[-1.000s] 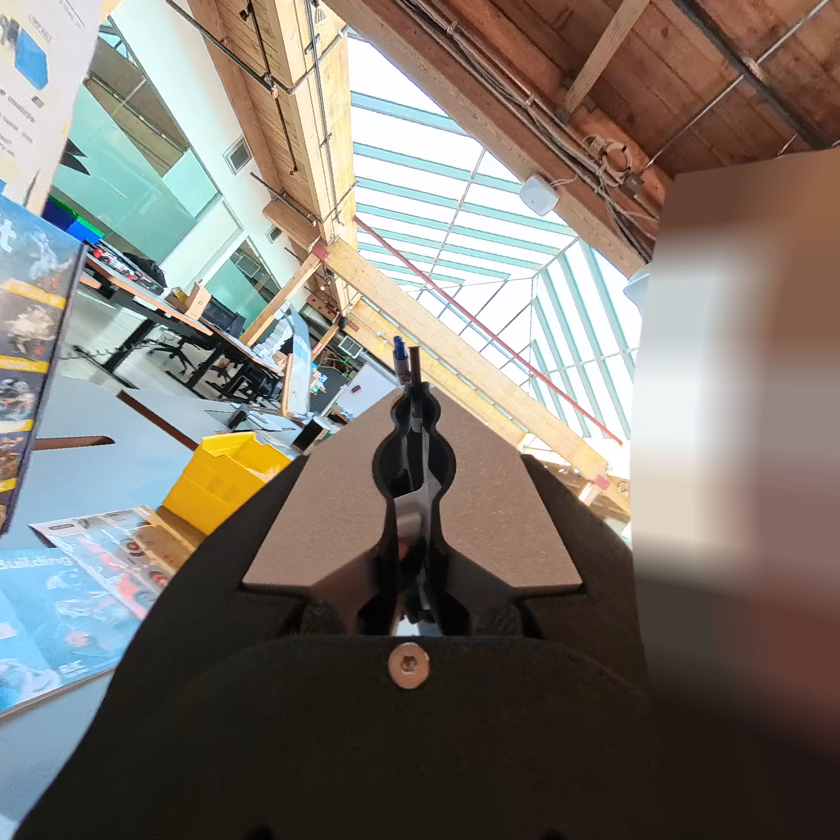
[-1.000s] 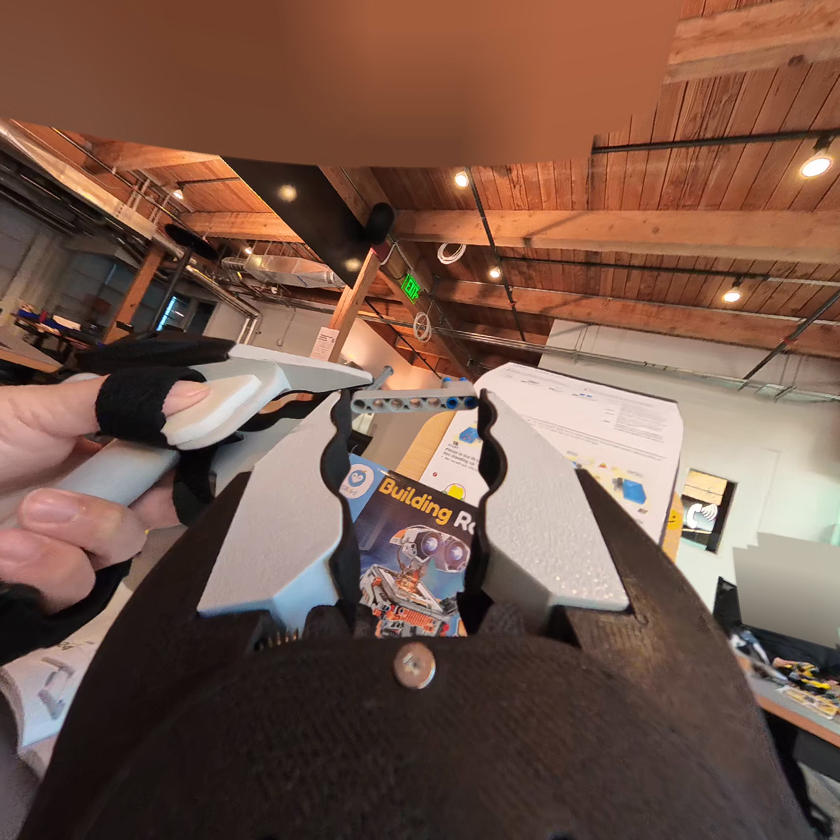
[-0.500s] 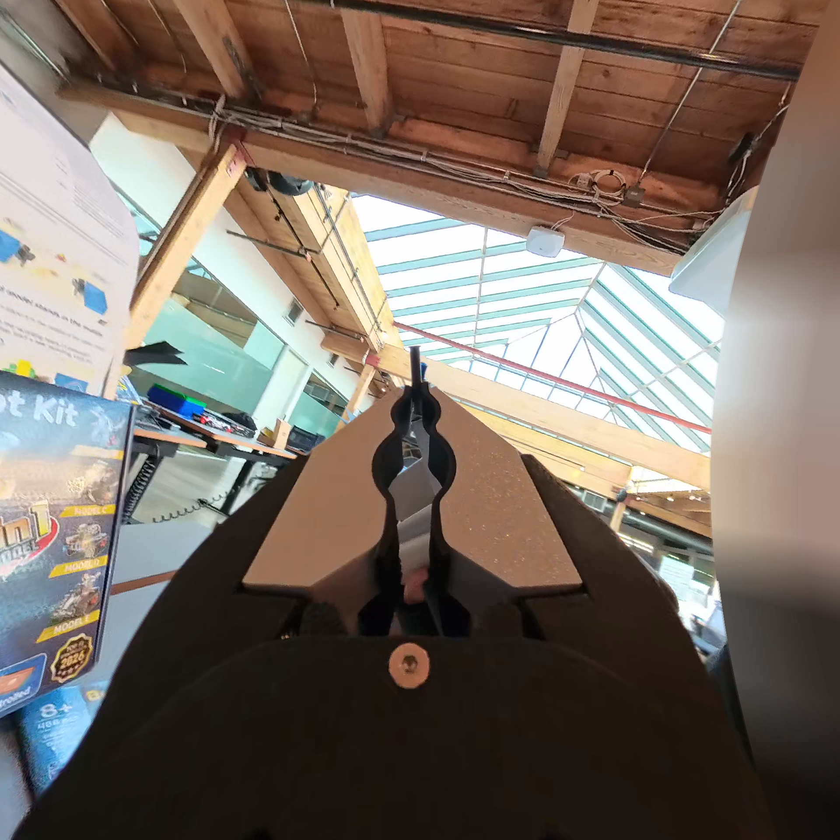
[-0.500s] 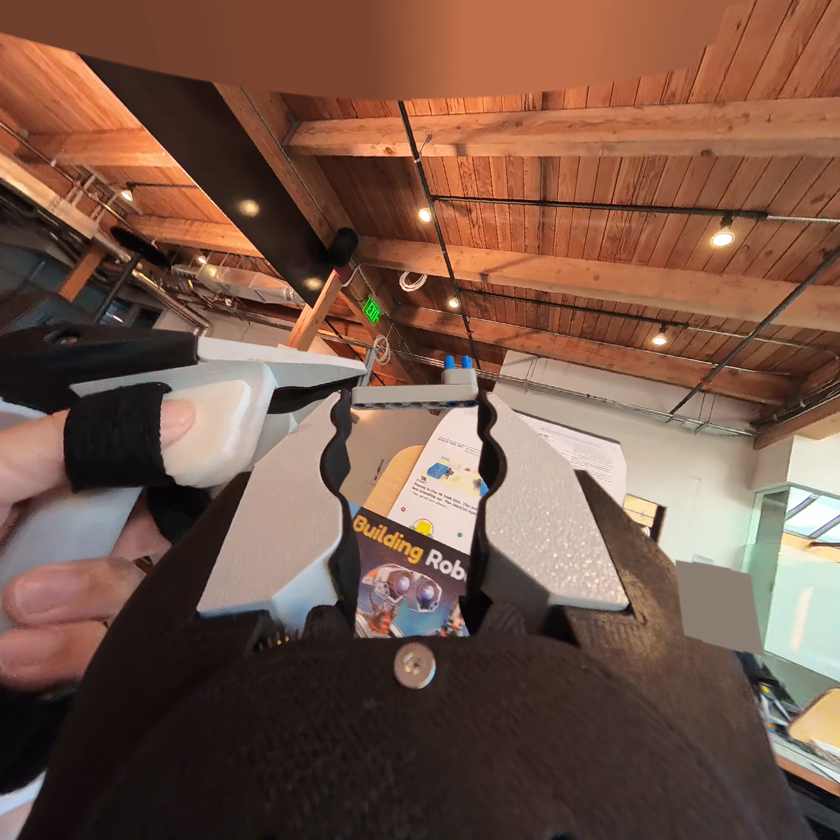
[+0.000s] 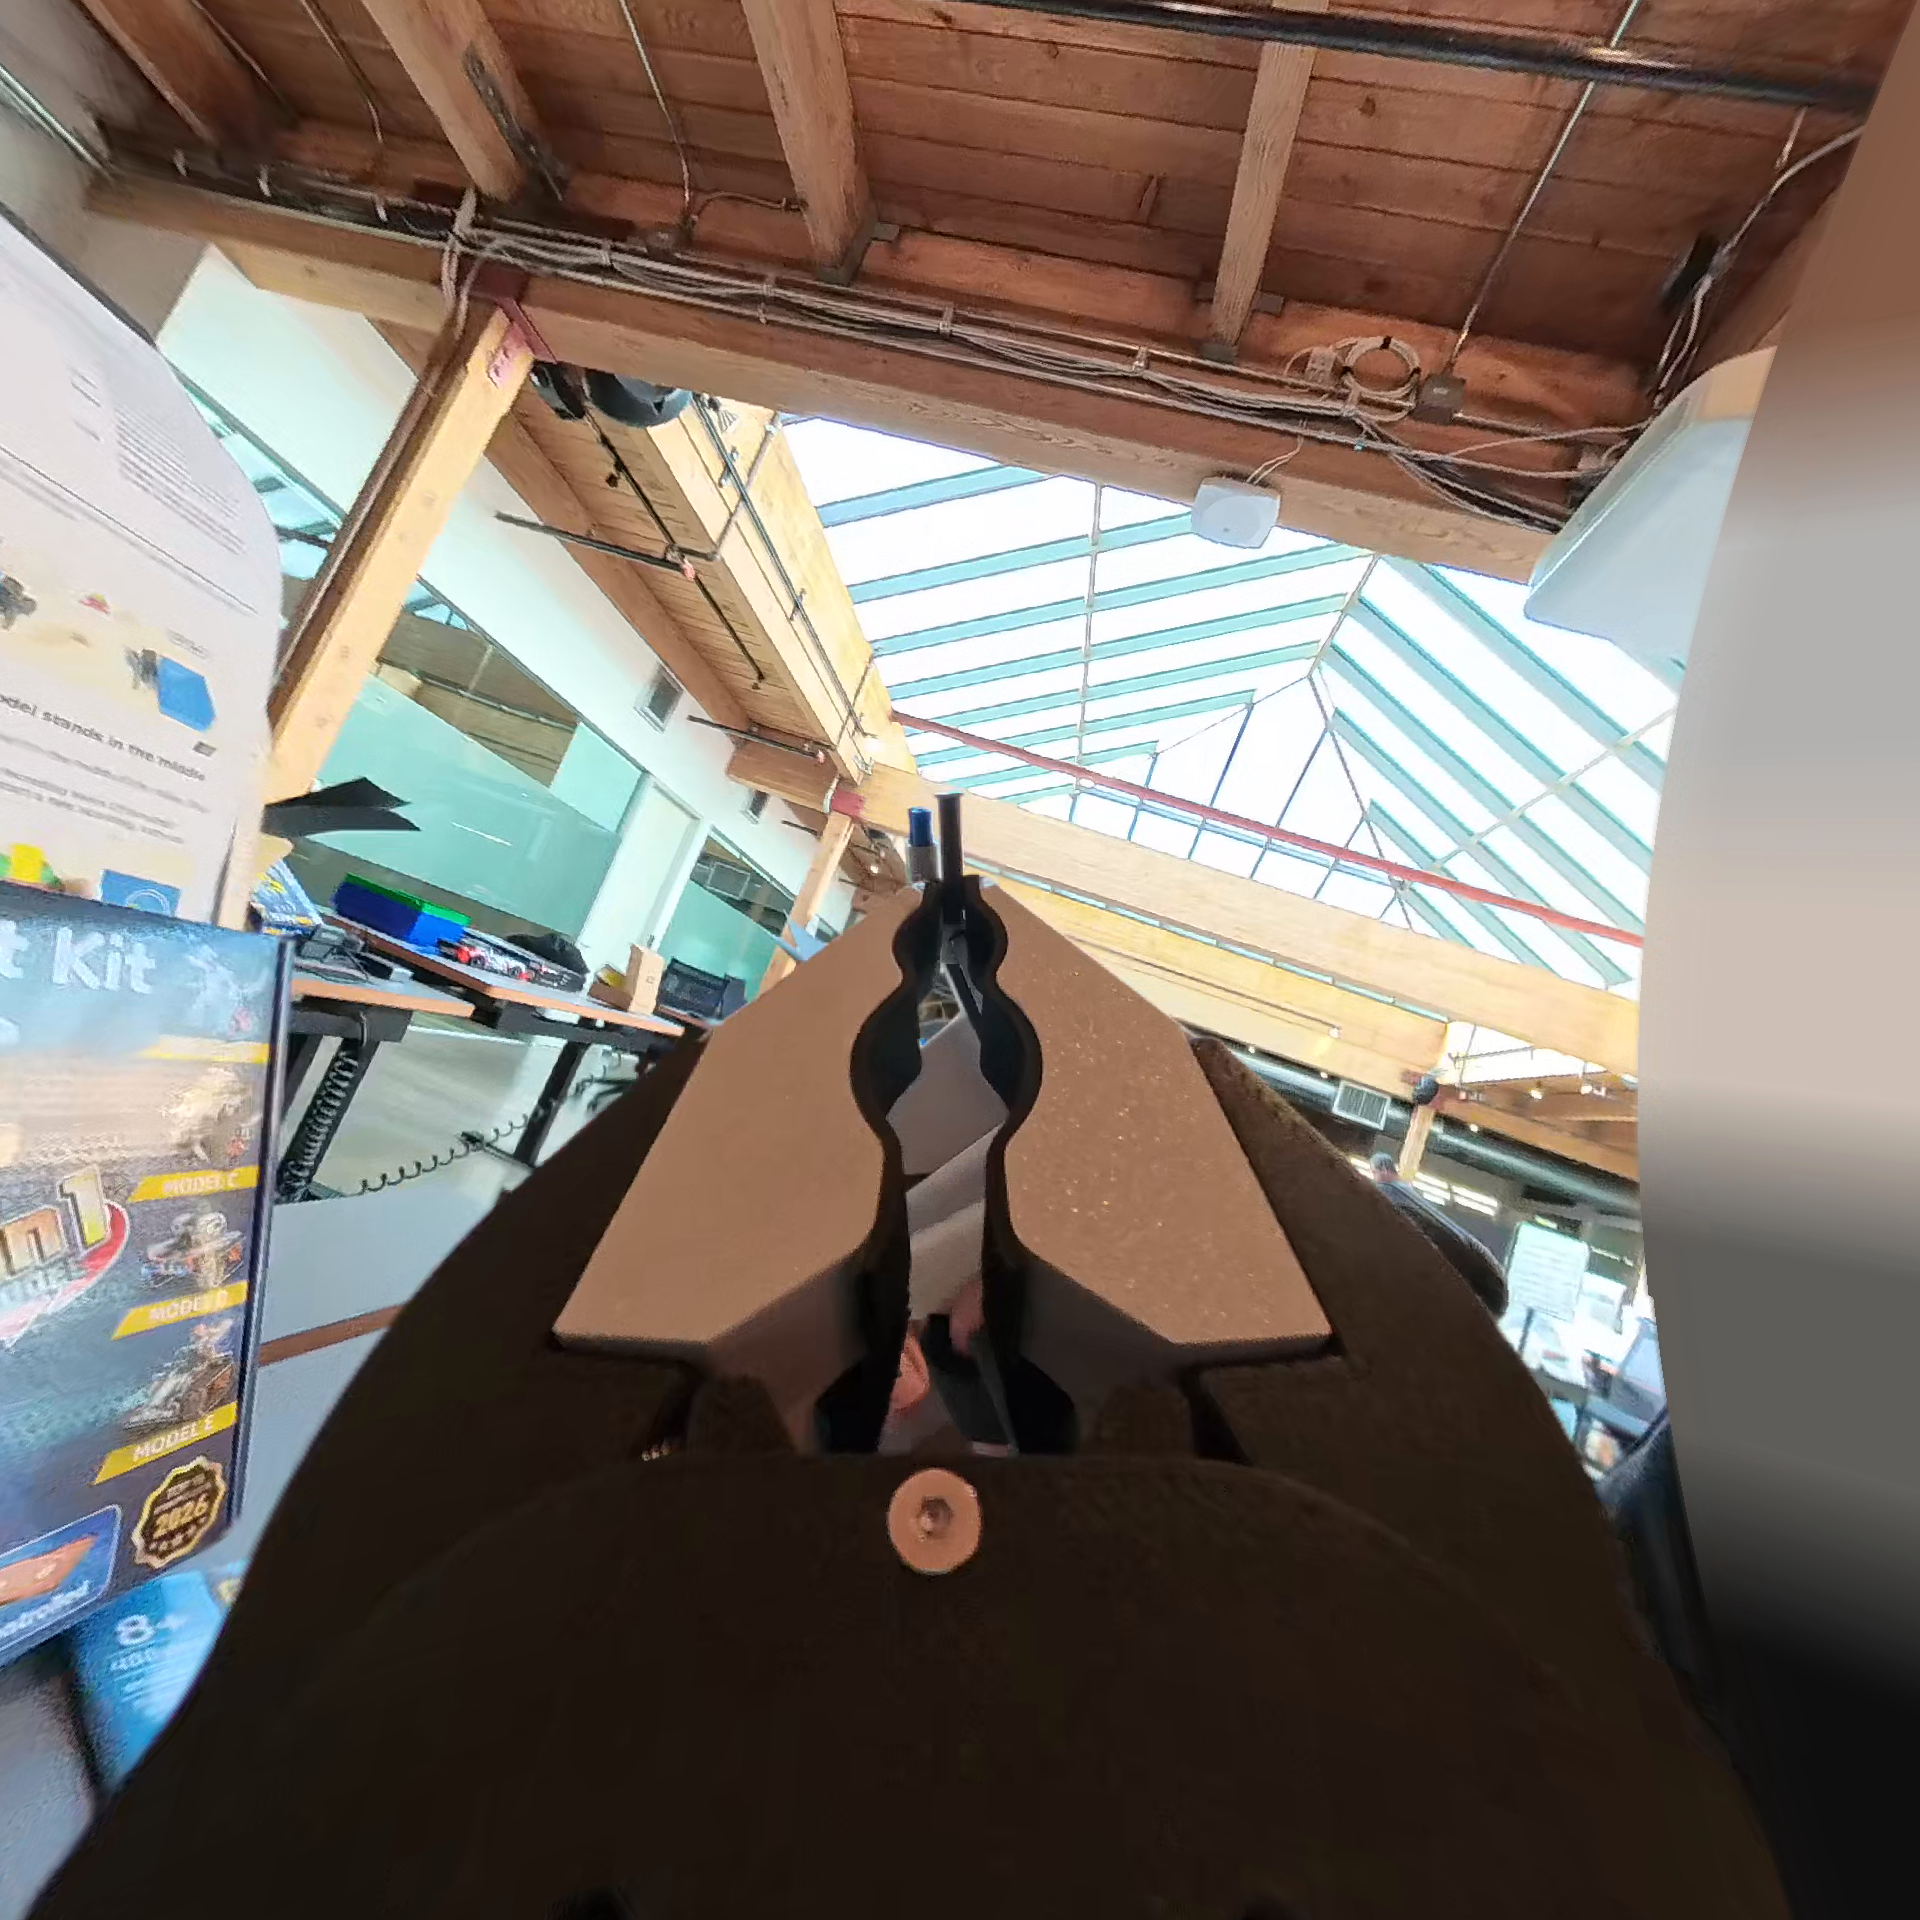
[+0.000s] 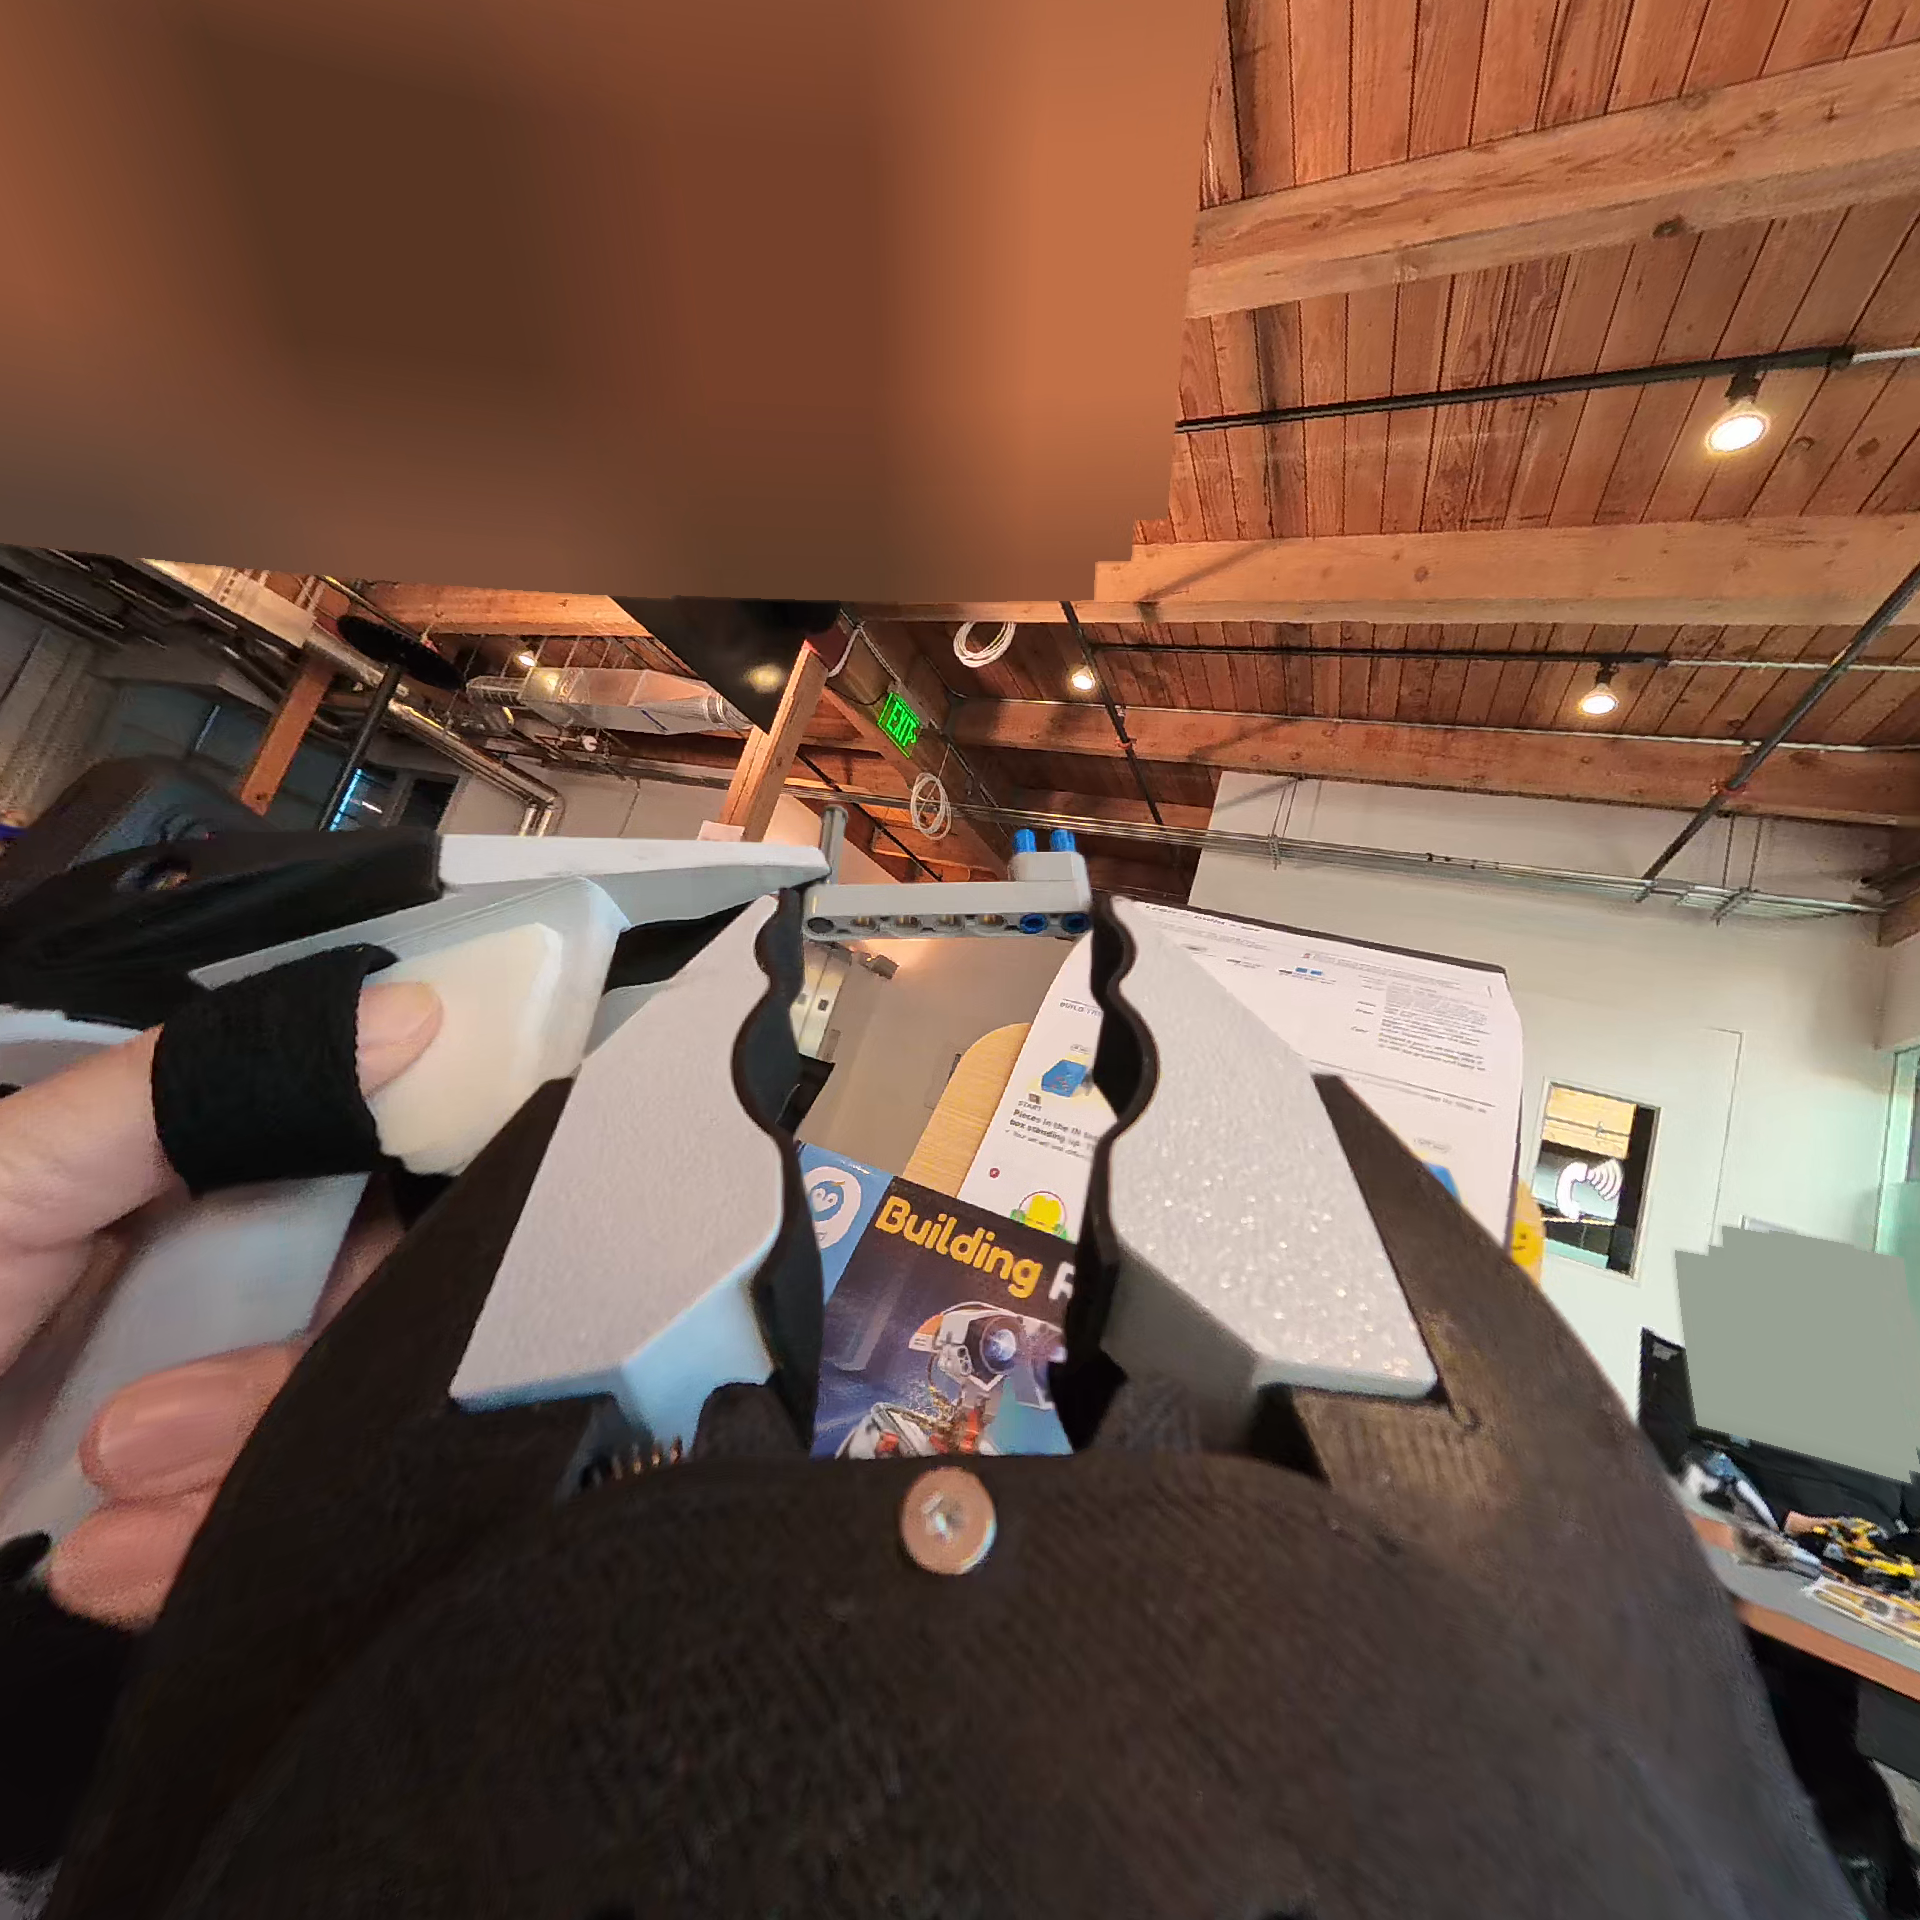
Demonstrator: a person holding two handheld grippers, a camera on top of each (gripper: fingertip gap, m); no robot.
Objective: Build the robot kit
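My right gripper (image 6: 945, 920) is shut on a grey holed beam (image 6: 935, 923), held lengthwise between the fingertips. A grey block with two blue pins (image 6: 1047, 844) sits on the beam's right end. My left gripper (image 5: 951, 906) is shut on a thin dark axle (image 5: 948, 842) that sticks out past its tips. In the right wrist view the left gripper (image 6: 816, 871) comes in from the left, held by a hand (image 6: 125, 1174). Its tip touches the beam's left end. The blue-pinned block (image 5: 918, 840) shows just left of the axle.
A dark kit box (image 5: 125, 1247) stands at the left and also shows behind the right gripper (image 6: 956, 1320). A white printed board (image 6: 1320, 1039) stands behind it. A table with small parts (image 6: 1829, 1600) is at the right. Desks (image 5: 468, 992) stand farther off.
Both grippers tilted up toward the ceiling together, then came back down a little. The beam stays in the right gripper. The left gripper's tip stays at its left end.
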